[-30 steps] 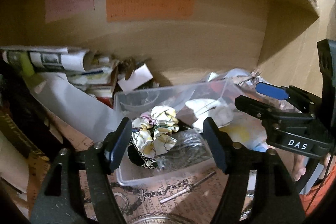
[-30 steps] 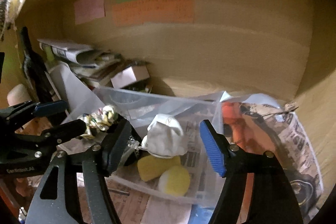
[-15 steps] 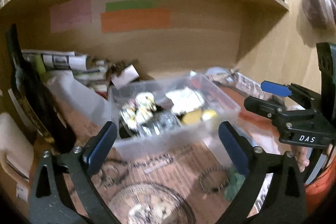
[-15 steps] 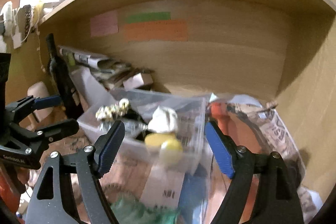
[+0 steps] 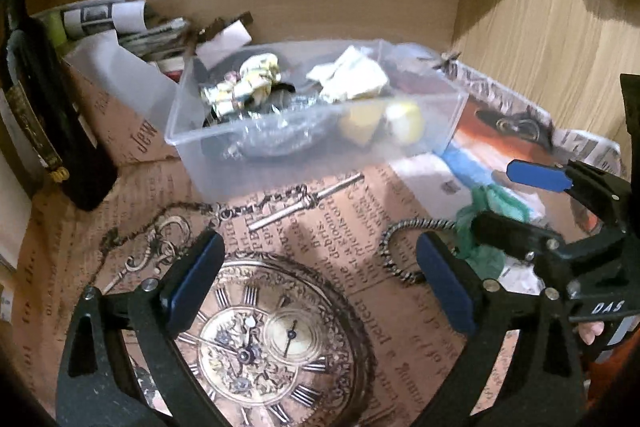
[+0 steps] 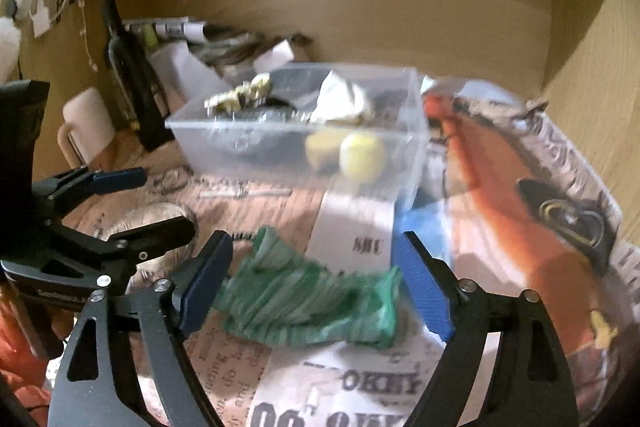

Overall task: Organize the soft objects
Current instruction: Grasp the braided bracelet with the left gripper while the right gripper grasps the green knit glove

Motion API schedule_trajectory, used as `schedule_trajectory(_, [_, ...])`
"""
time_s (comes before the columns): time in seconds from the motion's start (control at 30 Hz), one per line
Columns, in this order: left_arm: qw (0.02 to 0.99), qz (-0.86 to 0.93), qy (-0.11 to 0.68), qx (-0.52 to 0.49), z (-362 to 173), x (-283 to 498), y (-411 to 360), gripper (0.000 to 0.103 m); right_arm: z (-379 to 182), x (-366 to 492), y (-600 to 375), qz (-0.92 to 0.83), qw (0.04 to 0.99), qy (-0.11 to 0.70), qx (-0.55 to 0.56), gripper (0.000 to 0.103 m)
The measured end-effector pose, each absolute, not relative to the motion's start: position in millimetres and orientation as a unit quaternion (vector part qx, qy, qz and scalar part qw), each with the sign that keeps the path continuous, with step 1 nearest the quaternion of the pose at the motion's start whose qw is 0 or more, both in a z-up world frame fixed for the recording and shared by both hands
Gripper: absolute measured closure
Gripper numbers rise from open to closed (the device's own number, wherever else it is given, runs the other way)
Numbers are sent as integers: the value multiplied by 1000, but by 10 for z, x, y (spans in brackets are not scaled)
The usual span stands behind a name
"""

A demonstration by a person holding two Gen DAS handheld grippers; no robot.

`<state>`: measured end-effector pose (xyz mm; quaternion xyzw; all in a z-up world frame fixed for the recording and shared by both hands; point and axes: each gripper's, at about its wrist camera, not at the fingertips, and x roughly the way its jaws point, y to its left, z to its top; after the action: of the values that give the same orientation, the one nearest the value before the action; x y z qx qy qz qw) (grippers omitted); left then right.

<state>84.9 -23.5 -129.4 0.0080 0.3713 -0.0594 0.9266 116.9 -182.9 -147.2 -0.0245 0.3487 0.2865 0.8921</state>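
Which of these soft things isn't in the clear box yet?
The crumpled green cloth, lying on the printed paper between the open right gripper fingers; the others sit inside the clear plastic box.

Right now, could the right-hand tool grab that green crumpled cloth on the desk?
Probably yes. The right tool is open, and the green cloth lies between its blue fingers with nothing lying on top of it. The left tool sits off to the side, clear of it.
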Motion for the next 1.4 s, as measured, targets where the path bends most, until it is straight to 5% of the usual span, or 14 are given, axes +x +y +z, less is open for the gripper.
schedule_trajectory(0.07, [921, -63, 383, 14, -1347, 890, -264, 20, -1553, 1183, -1820, 283, 888, 361, -27, 21])
schedule_trajectory(0.3, [902, -102, 420, 18, -1490, 1068, -420, 39, -1601, 1193, -1967, 264, 890, 371, -19, 21])
schedule_trajectory(0.63, [893, -126, 432, 20, -1576, 1140, -487, 95, -1736, 1235, -2132, 262, 880, 396, -1, 21])
schedule_trajectory(0.8, [899, -125, 420, 23, -1521, 1058, -461, 96, -1785, 1256, -2147, 273, 875, 400, 12, 22])
schedule_trajectory(1.17, [923, -105, 370, 17, -1243, 961, -312, 96, -1768, 1219, -2051, 294, 873, 390, 4, 66])
schedule_trajectory(1.4, [939, -77, 336, 3, -1016, 985, -126, 96, -1524, 1235, -2045, 302, 885, 355, 8, 69])
